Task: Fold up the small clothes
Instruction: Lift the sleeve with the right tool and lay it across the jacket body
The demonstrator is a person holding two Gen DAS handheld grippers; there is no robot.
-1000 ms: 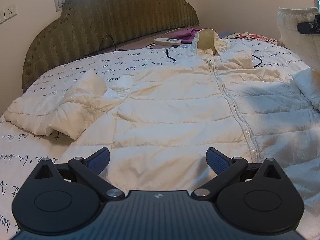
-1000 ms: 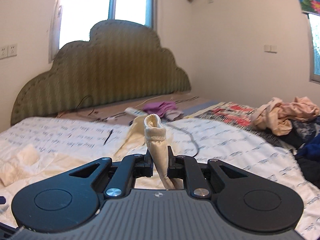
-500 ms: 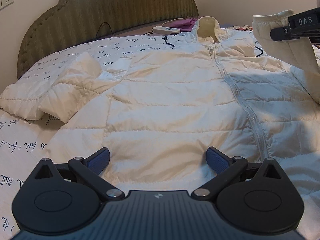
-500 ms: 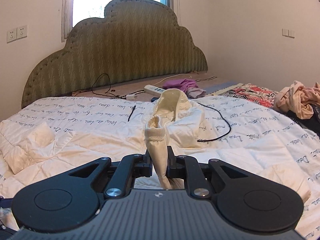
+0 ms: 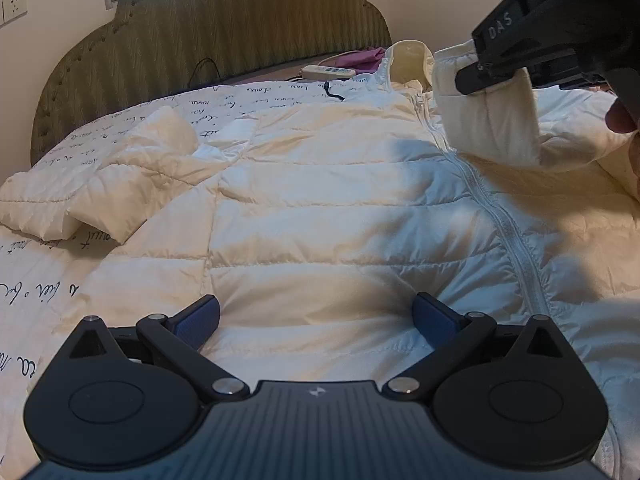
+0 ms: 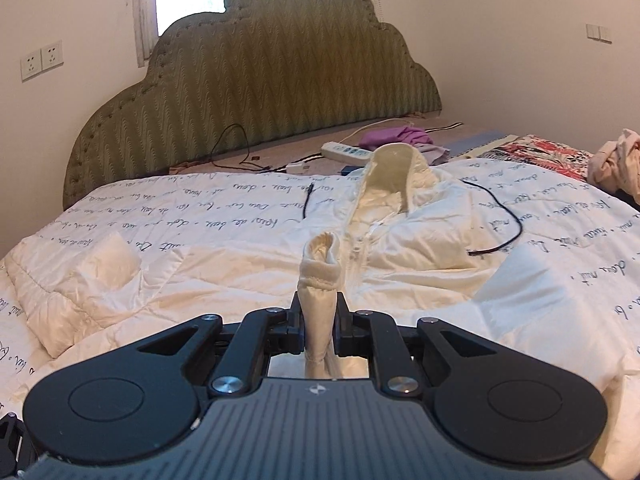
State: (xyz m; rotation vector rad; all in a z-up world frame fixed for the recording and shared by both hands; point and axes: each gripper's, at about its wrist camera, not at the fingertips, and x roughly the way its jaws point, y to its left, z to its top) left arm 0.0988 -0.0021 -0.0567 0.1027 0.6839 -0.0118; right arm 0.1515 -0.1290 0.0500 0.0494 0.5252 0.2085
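The right gripper (image 6: pixel 319 334) is pinching the cuff end of the jacket's right sleeve (image 6: pixel 320 280) between its two fingers, clamped tight on the fabric, and it is holding that sleeve up above the chest, just over the zip (image 5: pixel 508 232); the left gripper (image 5: pixel 316 316) is hovering with its fingers spread wide and nothing between them, low over the hem of the white puffer jacket (image 5: pixel 320 208); the jacket is lying face up and zipped on the quilt (image 6: pixel 240 220), collar (image 6: pixel 394 172) pointing toward the green headboard (image 6: pixel 260 92).

As for progress, I would say the fold is only beginning; the right sleeve is lifted across but not yet laid down; the other sleeve (image 5: pixel 120 184) is lying crumpled out to the side, untouched; the body is not folded at all, so both sleeves and the lengthwise folds are left to do.

There is no basket or box anywhere that I can see; a power strip (image 6: pixel 348 151) and a purple cloth (image 6: pixel 394 137) are sitting near the headboard; a heap of other clothes (image 6: pixel 614 164) is lying loose at the far right.
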